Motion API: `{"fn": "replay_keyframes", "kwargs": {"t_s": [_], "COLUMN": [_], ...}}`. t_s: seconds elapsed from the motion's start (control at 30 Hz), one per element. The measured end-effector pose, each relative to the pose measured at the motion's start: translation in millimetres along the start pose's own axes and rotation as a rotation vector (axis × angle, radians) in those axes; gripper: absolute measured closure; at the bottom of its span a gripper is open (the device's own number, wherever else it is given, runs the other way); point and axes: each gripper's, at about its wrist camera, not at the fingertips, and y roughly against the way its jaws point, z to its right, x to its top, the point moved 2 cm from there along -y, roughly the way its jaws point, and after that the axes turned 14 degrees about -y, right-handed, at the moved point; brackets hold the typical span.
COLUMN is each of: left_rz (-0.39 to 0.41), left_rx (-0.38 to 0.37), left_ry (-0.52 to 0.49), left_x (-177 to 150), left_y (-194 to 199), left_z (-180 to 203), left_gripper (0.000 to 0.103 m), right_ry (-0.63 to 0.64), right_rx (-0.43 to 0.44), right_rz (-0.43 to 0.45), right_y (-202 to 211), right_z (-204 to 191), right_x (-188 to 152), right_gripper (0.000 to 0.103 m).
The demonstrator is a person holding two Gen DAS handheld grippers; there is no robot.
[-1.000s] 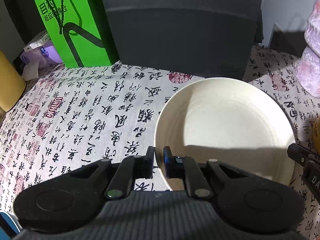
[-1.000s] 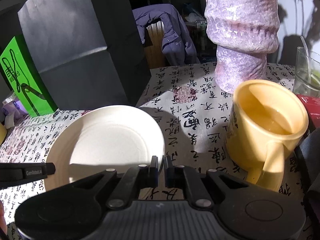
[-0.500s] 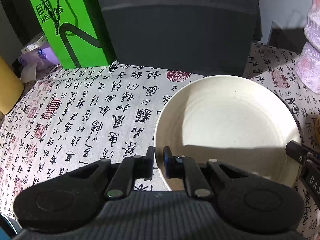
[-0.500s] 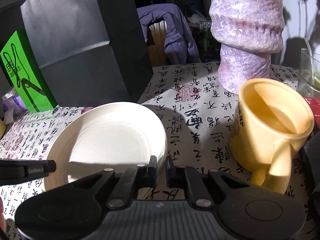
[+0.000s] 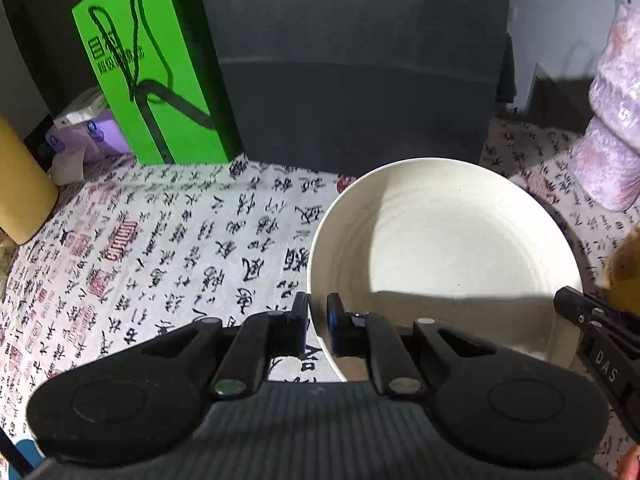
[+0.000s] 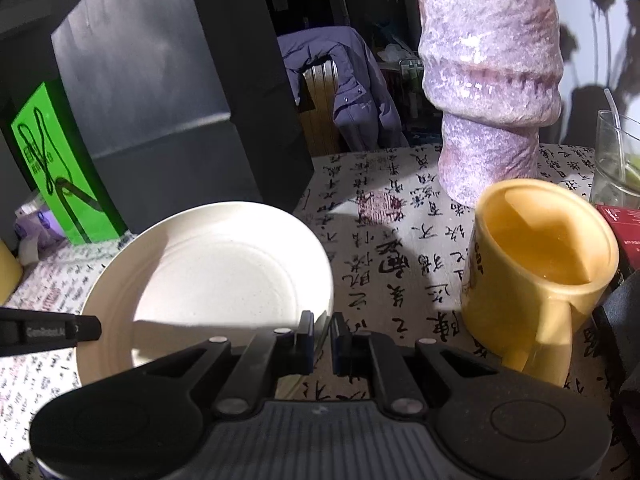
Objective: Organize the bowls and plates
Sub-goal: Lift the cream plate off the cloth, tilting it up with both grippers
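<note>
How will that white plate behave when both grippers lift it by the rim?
The plate looks rigid, so it should not flex. Its smooth rim, pinched at opposite edges by the left gripper and right gripper, might slip. It probably would chip if dropped.

A cream plate (image 5: 440, 248) lies on a white cloth (image 5: 168, 248) printed with black and red characters; a bright green bag (image 5: 148, 64), a yellow mug (image 6: 540, 272), a mottled purple vase (image 6: 488, 64), black grippers (image 5: 317, 320)
</note>
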Motion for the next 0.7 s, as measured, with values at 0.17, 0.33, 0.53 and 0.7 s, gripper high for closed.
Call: {"fn": "replay_keyframes", "kwargs": {"t_s": [0.17,0.33,0.53,0.7], "left_rz": [0.028,0.044,0.055,0.065], "left_rx": [-0.008,-0.019,-0.034,-0.053], "left_ry": [-0.012,-0.009,0.005,0.001], "left_x": [4.1,5.4,-0.4,-9.7], "left_y": [14.5,23.7,39.4,55.5], "left_z": [-1.1,-6.9,-12.5,-15.2], "left_gripper": [0.093,0.093,0.093,0.093], "right_ry": [-0.028,-0.027,-0.007,-0.009], "right_rx": [0.015,0.016,0.009,-0.001], "right_rz": [0.034,0.055,0.083,0.092], "right_y": [11.8,24.8,47.6,66.7], "right_z": [0.7,-5.2,-15.1,-18.0], "right_x": [7.5,13.3,12.1,3.8], "right_gripper": [0.095,0.095,0.095,0.095]}}
